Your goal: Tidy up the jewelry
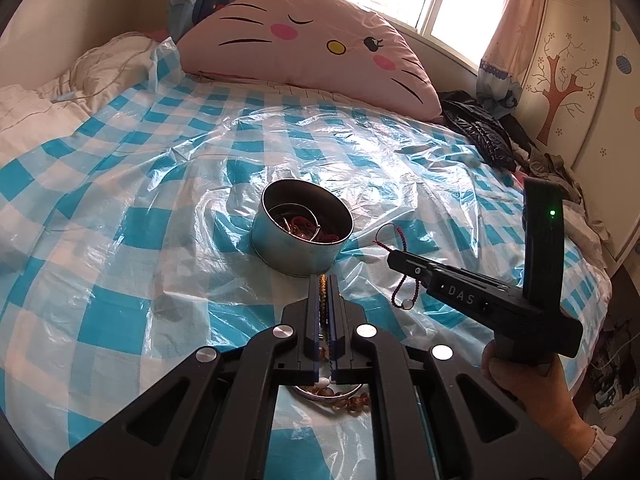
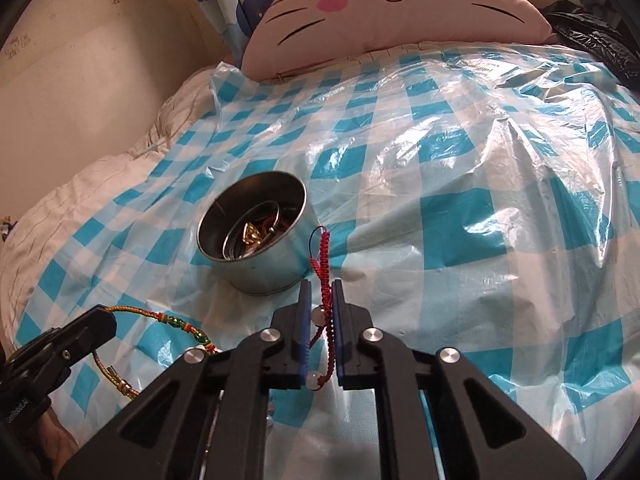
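Blue-and-white checked plastic sheeting [image 2: 460, 216] covers the bed, crinkled and shiny, with a pink cat-face cushion [image 1: 312, 52] propped at the far end under the window. Out in the middle sits a round metal tin [image 2: 256, 236], open-topped, and it already has pieces in it: a bangle, red cord, something gold. That looks like the collecting point, which would explain why both hands hover just on the near side of it.

Over to the right gripper [image 2: 320, 284]: it is clenched on a red braided bracelet [image 2: 325, 276], the cord pinched between the two fingers, a loop sticking out past the tips toward the tin and white beads dangling back near the base. From the left camera the bracelet hangs clear of the sheeting, so it is lifted, not dragged, and it sits just right of the tin's rim.

Now the left gripper [image 1: 325, 280]: closed tight on a multicoloured woven bracelet [image 2: 176, 326], gripped at one end so the rest curves free above the bed. Beneath it, near the person's side, a bangle and amber beads [image 1: 352, 396] lie on the sheeting, waiting their turn, I'd say.

My read: two bracelets in the air, both a short carry from the tin.
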Available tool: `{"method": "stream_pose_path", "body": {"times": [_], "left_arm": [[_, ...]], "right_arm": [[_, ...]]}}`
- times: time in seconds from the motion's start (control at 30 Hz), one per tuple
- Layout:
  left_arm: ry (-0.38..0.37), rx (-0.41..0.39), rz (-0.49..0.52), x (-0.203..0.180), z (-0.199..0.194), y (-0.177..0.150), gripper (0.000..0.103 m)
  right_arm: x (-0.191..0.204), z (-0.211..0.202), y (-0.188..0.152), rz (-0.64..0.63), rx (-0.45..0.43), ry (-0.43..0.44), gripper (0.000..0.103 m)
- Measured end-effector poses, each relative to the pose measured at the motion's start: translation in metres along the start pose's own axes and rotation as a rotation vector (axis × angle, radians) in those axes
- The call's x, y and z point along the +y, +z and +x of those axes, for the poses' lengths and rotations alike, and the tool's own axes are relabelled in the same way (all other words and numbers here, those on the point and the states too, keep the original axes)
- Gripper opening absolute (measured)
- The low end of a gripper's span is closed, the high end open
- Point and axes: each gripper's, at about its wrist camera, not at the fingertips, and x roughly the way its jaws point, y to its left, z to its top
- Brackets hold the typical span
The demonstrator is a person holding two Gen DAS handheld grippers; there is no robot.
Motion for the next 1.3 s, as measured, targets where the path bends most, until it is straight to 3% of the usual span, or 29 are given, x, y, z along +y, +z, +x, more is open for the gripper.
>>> {"method": "stream_pose_path", "body": {"times": [0.13, 0.43, 0.83, 0.93, 1.07, 1.17, 1.23, 1.3], "left_arm": [[-0.015, -0.006, -0.007, 0.002, 0.000, 0.004, 0.003], [-0.024, -0.012, 0.001, 0.002, 0.007, 0.016, 0.003], [-0.107, -0.089, -0.040, 0.003, 0.034, 0.083, 0.003], [-0.116, -0.029, -0.071, 0.011, 0.065, 0.090, 0.004], [-0.014, 0.102, -0.086, 0.024, 0.103, 0.090, 0.005], [0.025, 0.050, -0.116, 0.036, 0.088, 0.086, 0.024], [0.070, -0.001, -0.126, 0.042, 0.070, 0.083, 0.052], [0.090, -0.033, -0.138, 0.045, 0.055, 0.077, 0.055]], "right_arm": [[0.000, -0.017, 0.006, 0.008, -0.079, 0.035, 0.011], [0.004, -0.018, 0.011, 0.023, -0.088, 0.086, 0.011], [0.011, -0.023, 0.028, 0.063, -0.136, 0.159, 0.011], [0.012, -0.016, 0.037, 0.057, -0.137, 0.163, 0.011], [0.019, 0.002, 0.049, 0.033, -0.120, 0.167, 0.011], [0.028, 0.018, 0.055, 0.004, -0.099, 0.170, 0.011], [0.036, 0.031, 0.059, -0.018, -0.078, 0.172, 0.011], [0.044, 0.046, 0.061, -0.046, -0.043, 0.172, 0.011]]}}
